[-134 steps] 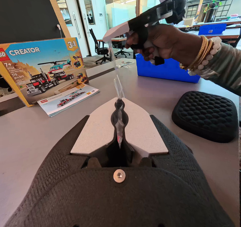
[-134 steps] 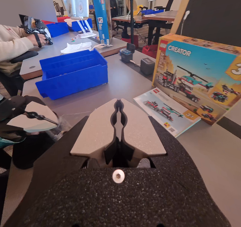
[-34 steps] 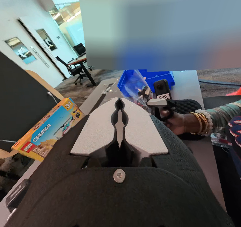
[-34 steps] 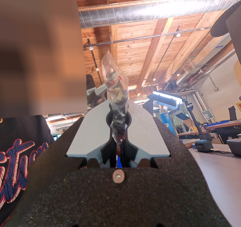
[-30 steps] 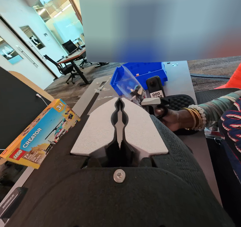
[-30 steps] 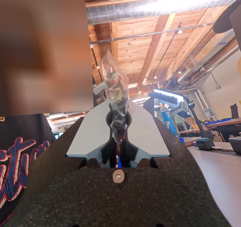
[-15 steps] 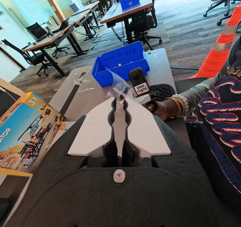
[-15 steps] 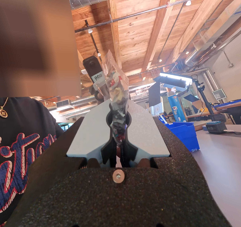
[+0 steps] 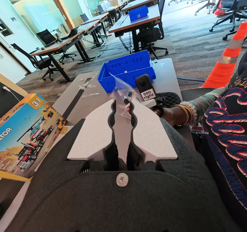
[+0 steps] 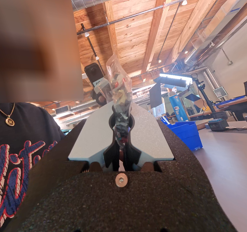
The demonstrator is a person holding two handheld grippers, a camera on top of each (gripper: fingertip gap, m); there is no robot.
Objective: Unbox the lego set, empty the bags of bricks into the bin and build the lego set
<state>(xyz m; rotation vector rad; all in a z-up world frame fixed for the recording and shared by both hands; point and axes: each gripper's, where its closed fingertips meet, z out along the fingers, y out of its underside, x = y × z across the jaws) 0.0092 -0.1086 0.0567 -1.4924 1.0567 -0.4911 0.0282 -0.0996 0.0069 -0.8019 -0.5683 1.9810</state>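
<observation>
Writing can be seen but is not repeated here. Printed lettering covers the front of the lego box (image 9: 26, 132) on the surface. A white sticker (image 9: 148, 95) sits on a black camera (image 9: 143, 84). Large lettering runs across the person's black shirt (image 9: 227, 125). A tall blue box (image 10: 176, 108) also bears print.

Grey desk (image 9: 165, 70) with a bin, a box and small scraps on it.

The desk has a dark strip (image 9: 74, 102) running along it. A blue plastic bin (image 9: 127, 70) sits at the far end, open side up, also seen low at the right of the right wrist view (image 10: 187, 133). Clear plastic scraps (image 9: 86, 85) lie near the strip, just left of the bin. A colourful toy box (image 9: 26, 129) rests at the left side, with a booklet (image 9: 62, 130) beside it, mostly hidden. A black bumpy pad (image 9: 168, 100) lies at the near right edge, close to the bin. Farther off in the right wrist view, a small dark device (image 10: 217, 124) sits on the grey surface.
</observation>
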